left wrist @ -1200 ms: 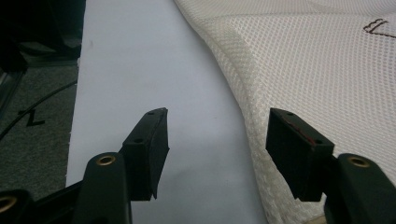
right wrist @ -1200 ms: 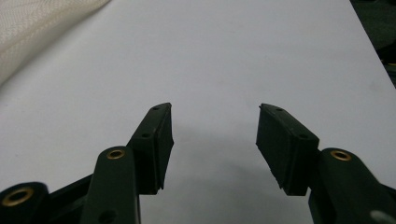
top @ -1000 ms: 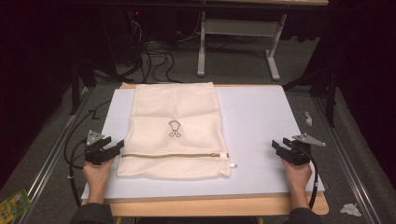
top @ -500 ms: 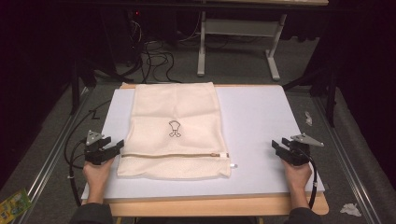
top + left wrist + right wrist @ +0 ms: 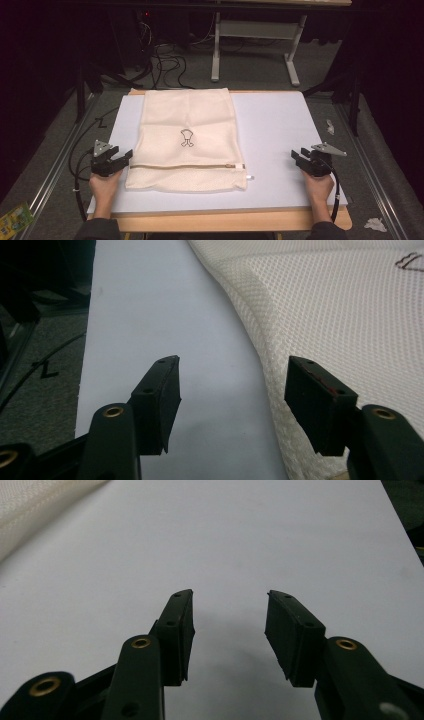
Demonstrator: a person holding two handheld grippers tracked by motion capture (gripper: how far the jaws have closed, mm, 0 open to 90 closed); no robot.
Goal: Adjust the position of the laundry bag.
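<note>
A cream mesh laundry bag (image 5: 187, 140) with a small dark logo and a zip along its near end lies flat on the white table top (image 5: 280, 130). My left gripper (image 5: 121, 159) rests at the bag's near left corner, jaws open with nothing between them; in the left gripper view its right jaw hovers over the bag's edge (image 5: 280, 340). My right gripper (image 5: 299, 156) sits on bare table near the right edge, well clear of the bag (image 5: 30, 510). Its jaws have just been closing a little but stand open and empty.
The table top sits on a wooden board (image 5: 225, 220). Beyond it stand a white desk frame (image 5: 255, 45) and loose cables (image 5: 165, 60) on the grey floor. Crumpled paper (image 5: 375, 224) lies at the lower right, a green packet (image 5: 14, 217) at the lower left.
The right gripper's jaws have narrowed slightly. Both hands and the bag have stayed in place.
</note>
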